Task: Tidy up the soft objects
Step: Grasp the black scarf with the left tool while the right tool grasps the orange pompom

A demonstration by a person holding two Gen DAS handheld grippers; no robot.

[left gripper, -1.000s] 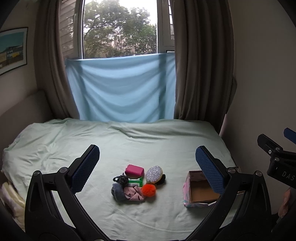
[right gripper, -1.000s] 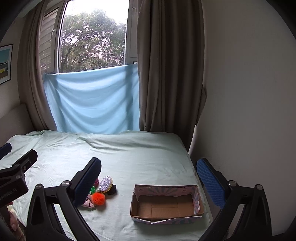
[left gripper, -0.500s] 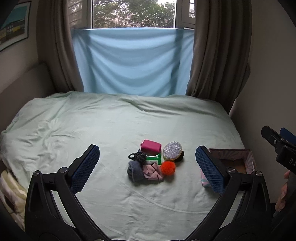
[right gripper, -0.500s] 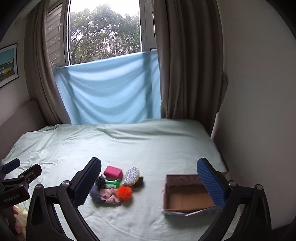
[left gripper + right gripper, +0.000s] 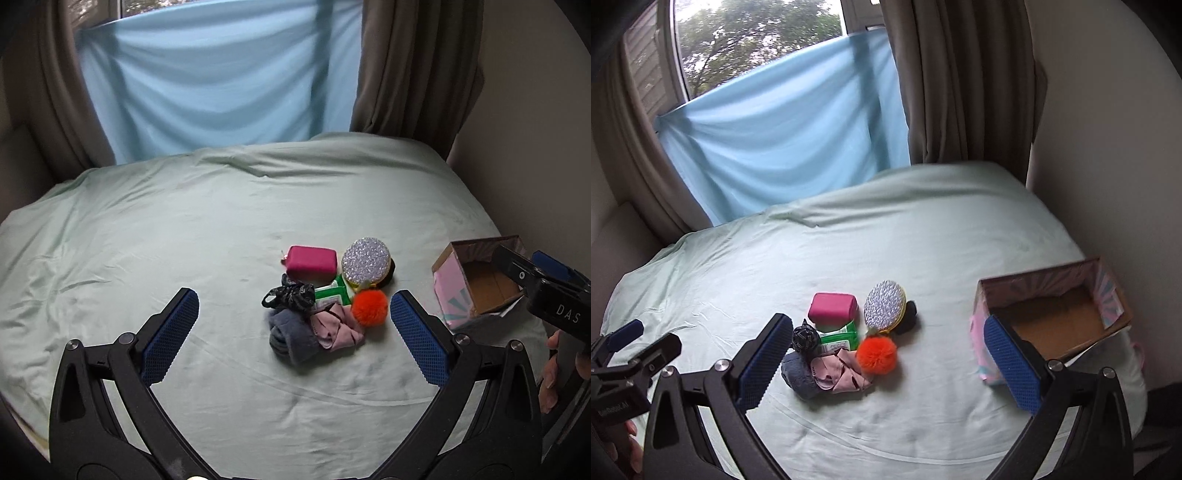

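Note:
A small pile lies mid-bed: a magenta pouch [image 5: 312,257], a glittery silver round case [image 5: 365,261], a green packet [image 5: 334,293], a black scrunchie [image 5: 290,295], a grey sock [image 5: 291,338], a pink cloth [image 5: 336,326] and an orange pom-pom [image 5: 369,307]. The same pom-pom [image 5: 877,354] and pouch [image 5: 833,307] show in the right wrist view. An open cardboard box [image 5: 1056,323] with pink sides stands to the right. My left gripper [image 5: 293,334] hovers open, above and short of the pile. My right gripper [image 5: 886,363] is open too, its right finger level with the box.
The pale green bed sheet [image 5: 184,229] is wrinkled. A blue cloth [image 5: 218,81] and brown curtains [image 5: 406,66] hang at the back. A wall [image 5: 1108,147] runs close along the right side of the bed. A hand holds each gripper at the frame edges.
Both grippers have tilted down and come closer to the bed, so the pile and box look larger. Nothing on the bed has moved, and both stay open.

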